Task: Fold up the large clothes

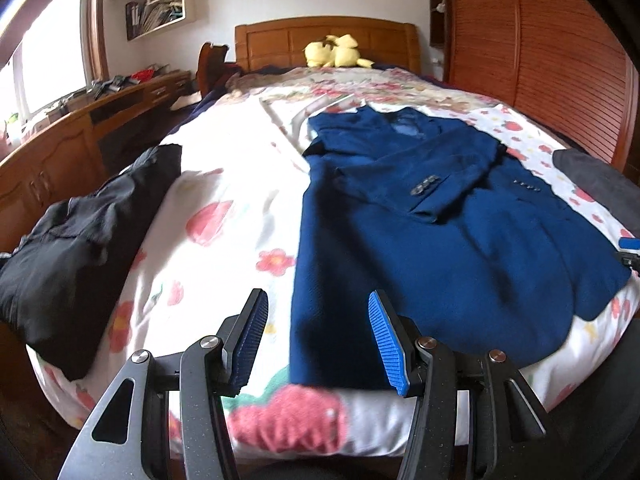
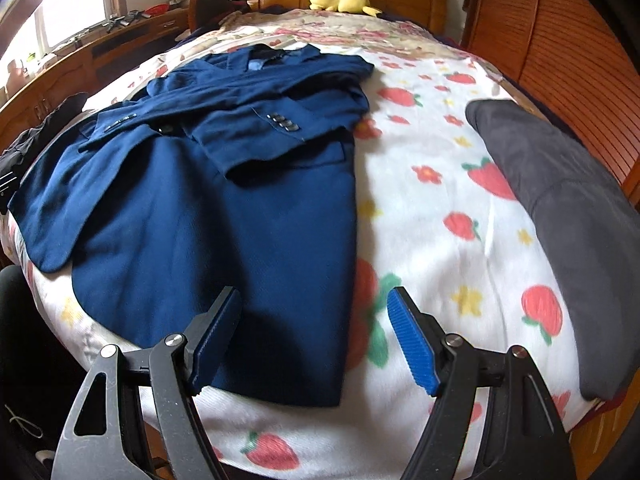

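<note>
A blue jacket [image 1: 420, 216] is lying flat on the bed [image 1: 224, 216], sleeves folded across its front. Both grippers are hovering over its near hem: the left gripper [image 1: 318, 336] with jaws open and empty, the right gripper [image 2: 314, 334] likewise. Black clothes [image 1: 72, 248] and a grey garment [image 2: 568, 208] are flanking it; a yellow plush toy [image 1: 336, 54] is sitting by the headboard [image 1: 280, 40].

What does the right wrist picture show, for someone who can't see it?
A blue jacket lies flat on a strawberry-print blanket, sleeves folded across it. The right gripper hangs open over its hem, and a grey garment lies alongside.
</note>
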A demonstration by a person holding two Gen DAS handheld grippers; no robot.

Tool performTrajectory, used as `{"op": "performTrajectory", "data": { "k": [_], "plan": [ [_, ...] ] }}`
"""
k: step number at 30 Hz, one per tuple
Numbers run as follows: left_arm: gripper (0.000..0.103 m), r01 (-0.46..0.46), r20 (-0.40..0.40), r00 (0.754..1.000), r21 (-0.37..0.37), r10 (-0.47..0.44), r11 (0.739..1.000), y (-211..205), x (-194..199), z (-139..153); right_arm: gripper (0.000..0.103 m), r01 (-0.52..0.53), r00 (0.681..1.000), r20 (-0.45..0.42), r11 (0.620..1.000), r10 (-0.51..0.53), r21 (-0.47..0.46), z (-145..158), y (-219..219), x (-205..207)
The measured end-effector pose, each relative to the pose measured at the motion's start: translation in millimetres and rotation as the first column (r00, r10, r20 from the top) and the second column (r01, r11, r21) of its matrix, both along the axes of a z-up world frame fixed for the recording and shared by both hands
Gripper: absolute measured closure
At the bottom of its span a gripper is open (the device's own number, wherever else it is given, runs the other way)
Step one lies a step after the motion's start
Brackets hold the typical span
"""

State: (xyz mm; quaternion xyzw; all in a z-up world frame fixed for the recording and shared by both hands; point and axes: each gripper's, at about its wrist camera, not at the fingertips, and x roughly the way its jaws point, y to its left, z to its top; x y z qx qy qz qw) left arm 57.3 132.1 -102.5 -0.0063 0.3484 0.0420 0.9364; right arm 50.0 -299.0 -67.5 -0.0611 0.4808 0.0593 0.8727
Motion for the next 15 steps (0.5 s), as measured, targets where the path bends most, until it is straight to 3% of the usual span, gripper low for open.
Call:
{"op": "performTrajectory", "data": {
  "k": [7, 13, 15],
  "plan": [
    [0.049, -0.002, -0.05, 0.999, -0.024, 0.0, 1.0, -2.1, 2.9, -14.9, 0.03, -0.007, 1.0, -0.016, 1.0, 0.007, 0.03, -3.9, -6.7, -8.5],
    [0.049, 0.006, -0.057, 0.998, -0.035, -0.008, 0.999, -3.7, 4.1, -17.5, 0.044, -0.015, 0.999, -0.038, 0.996, 0.018, 0.085, -8.1, -6.5, -7.5],
    [0.049, 0.006, -0.054, 0.999, -0.049, -0.008, 0.999, -2.8, 4.3, -17.2, 0.056, -0.035, 0.999, -0.037, 0.994, 0.039, 0.106, -7.8, -3.7, -8.1]
  ]
}}
